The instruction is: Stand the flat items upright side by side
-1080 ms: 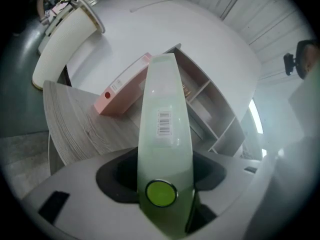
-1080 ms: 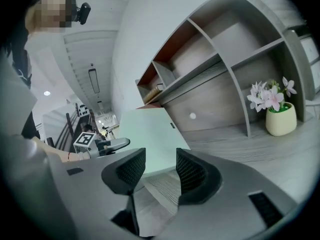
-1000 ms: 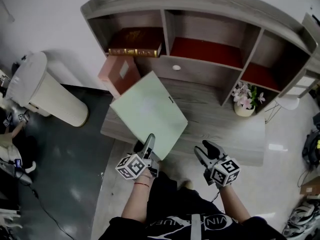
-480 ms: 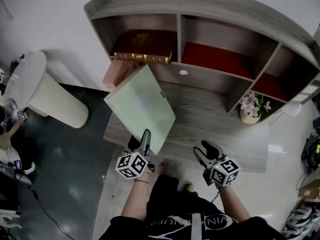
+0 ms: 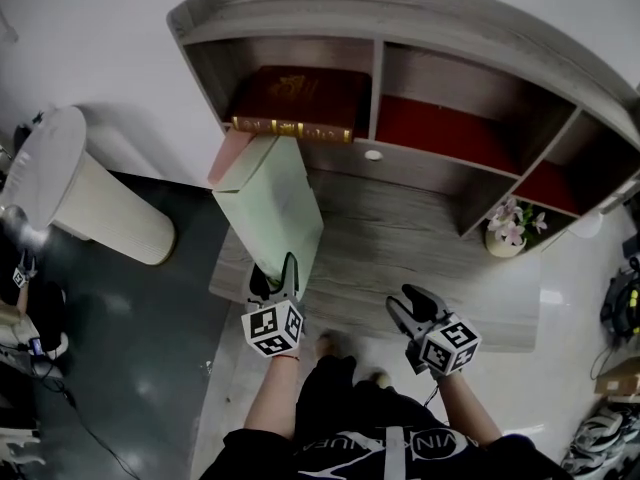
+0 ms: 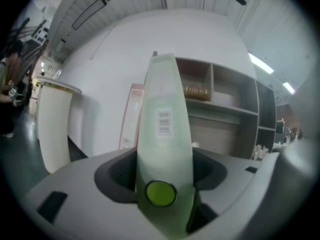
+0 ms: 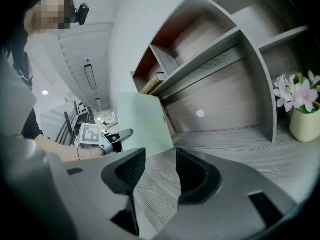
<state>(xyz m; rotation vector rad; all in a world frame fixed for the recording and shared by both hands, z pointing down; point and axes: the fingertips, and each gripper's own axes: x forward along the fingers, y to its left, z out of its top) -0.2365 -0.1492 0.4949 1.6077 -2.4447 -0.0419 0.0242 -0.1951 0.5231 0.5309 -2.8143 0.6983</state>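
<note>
- My left tool [image 5: 277, 276] is clamped on the near end of a green folder [image 5: 272, 203]. Its jaws have just eased a touch wider.
- The green folder is tipped nearly on edge over the worktop's [image 5: 400, 238] left side. Its far end is close to a pink folder [image 5: 228, 156] standing at the back left corner.
- A red book [image 5: 295, 96] lies flat in the shelf [image 5: 400, 28] above.
- My right tool [image 5: 412, 306] is empty, jaws apart, at the front edge.

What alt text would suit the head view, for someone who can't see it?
The left gripper holds a pale green folder nearly upright at the left end of a grey desk, its fingers having just eased wider around it; a pink flat item stands behind. The right gripper hovers open and empty.
</note>
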